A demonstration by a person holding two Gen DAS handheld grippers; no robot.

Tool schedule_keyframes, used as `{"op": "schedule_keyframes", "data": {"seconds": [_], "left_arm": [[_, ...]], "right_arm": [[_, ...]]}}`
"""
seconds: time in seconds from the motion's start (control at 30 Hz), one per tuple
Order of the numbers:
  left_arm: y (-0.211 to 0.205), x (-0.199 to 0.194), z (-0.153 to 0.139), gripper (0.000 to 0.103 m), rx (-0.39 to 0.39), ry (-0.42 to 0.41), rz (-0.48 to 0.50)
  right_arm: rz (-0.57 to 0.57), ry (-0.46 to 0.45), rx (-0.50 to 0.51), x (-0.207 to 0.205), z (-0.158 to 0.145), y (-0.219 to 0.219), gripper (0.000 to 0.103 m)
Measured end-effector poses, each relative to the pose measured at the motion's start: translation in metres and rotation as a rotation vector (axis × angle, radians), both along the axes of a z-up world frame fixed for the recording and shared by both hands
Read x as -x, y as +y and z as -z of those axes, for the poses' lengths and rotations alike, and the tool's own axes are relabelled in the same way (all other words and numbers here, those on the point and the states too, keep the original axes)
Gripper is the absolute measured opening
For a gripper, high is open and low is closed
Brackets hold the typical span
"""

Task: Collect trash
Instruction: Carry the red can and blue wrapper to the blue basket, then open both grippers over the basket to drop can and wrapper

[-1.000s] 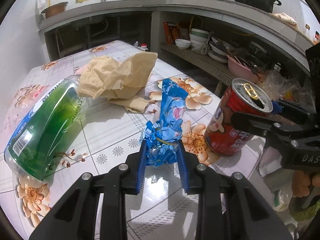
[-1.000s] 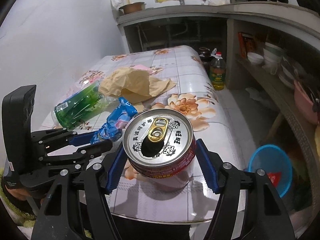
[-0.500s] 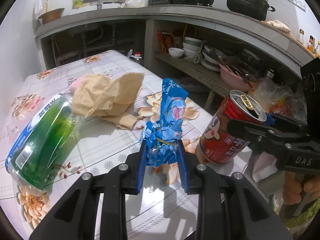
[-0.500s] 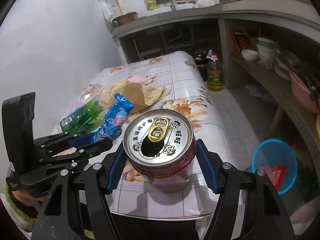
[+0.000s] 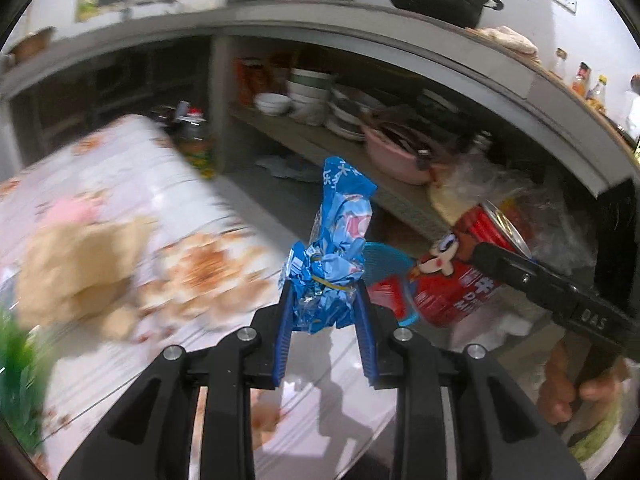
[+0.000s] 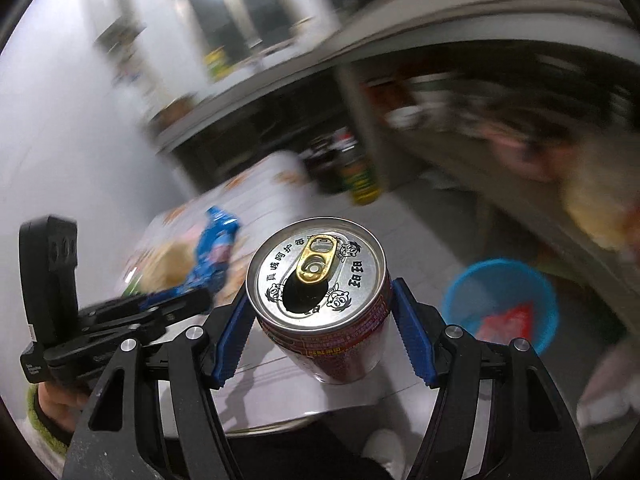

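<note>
Gripping: left claw [image 5: 322, 308] on blue wrapper [image 5: 336, 256], right claw [image 6: 320, 320] on red can [image 6: 320, 280]; brown paper [image 5: 80, 276] on surface [image 5: 120, 184]; blue basket [image 6: 502, 300] clearest from right wrist.

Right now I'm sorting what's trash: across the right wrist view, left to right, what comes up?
Left gripper → blue wrapper → red can → blue bin.

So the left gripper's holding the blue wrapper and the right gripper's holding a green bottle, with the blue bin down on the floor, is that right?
Not quite. The right gripper holds a red drink can with its tab already opened, not a green bottle; the right wrist view shows it between the fingers. The rest stands: the left gripper holds the blue wrapper, and the blue bin sits on the floor.
</note>
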State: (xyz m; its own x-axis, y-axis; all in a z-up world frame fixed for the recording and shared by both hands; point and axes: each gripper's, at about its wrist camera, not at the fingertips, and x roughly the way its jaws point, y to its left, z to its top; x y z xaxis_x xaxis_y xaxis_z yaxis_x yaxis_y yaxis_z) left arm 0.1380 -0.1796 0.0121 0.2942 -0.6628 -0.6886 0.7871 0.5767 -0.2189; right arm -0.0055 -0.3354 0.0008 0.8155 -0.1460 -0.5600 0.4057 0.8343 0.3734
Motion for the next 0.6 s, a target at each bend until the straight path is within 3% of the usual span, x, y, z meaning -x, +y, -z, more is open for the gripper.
{"op": "schedule_keyframes", "data": {"seconds": [0.2,0.37,0.6], "left_arm": [[-0.097,-0.015,0.017,0.028,-0.018,0.199,0.138],[-0.176,-0.026,0.065,0.029,-0.144,0.337,0.176],[-0.258,-0.035,0.121,0.031,-0.262,0.385,0.184]], "right_arm": [[0.258,0.093,-0.096,0.041,0.031,-0.073,0.064],[0.331,0.160,-0.204,0.043,0.077,-0.113,0.064],[0.380,0.224,-0.342,0.023,0.142,-0.164,0.064]]}}
